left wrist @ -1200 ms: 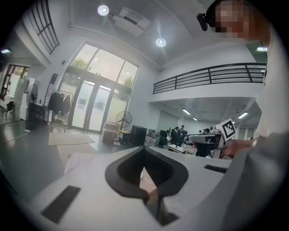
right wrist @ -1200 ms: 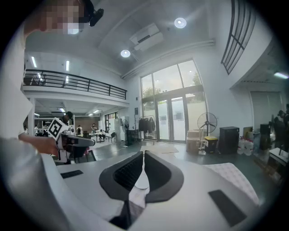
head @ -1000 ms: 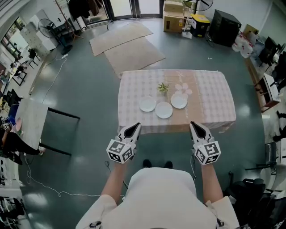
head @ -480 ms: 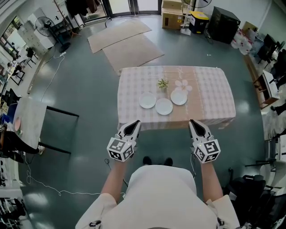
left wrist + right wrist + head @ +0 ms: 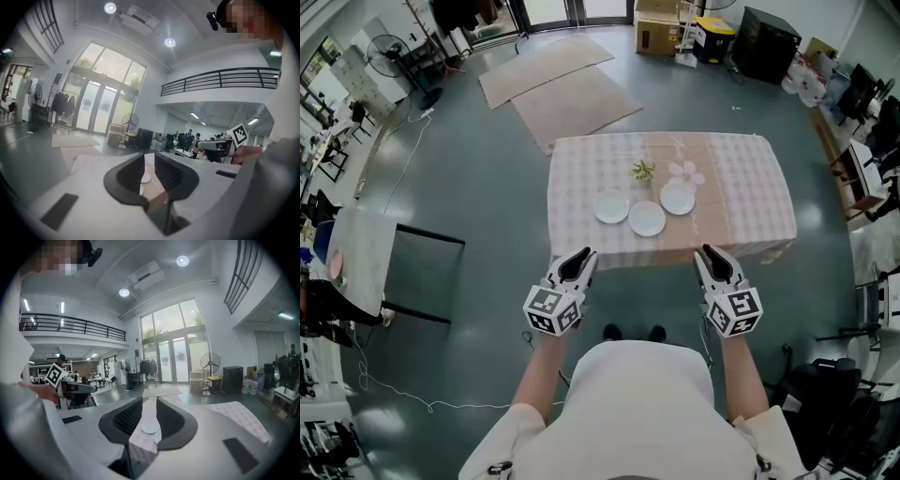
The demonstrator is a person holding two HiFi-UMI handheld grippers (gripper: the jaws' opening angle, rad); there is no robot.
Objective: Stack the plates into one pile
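Table (image 5: 750, 202) under checked cloth. Three white plates lie singly, none stacked: left plate (image 5: 611, 207), middle plate (image 5: 647, 218), right plate (image 5: 678, 198). Small plant (image 5: 642, 171) just behind them. Left gripper (image 5: 578, 260) and right gripper (image 5: 711, 256) hover at the near table edge, jaws just opening, nothing between them

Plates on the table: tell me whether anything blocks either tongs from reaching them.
Nothing visible does. Left tongs and right tongs, jaws just opened and empty, hang short of the table; the three plates lie uncovered, the small plant behind them.
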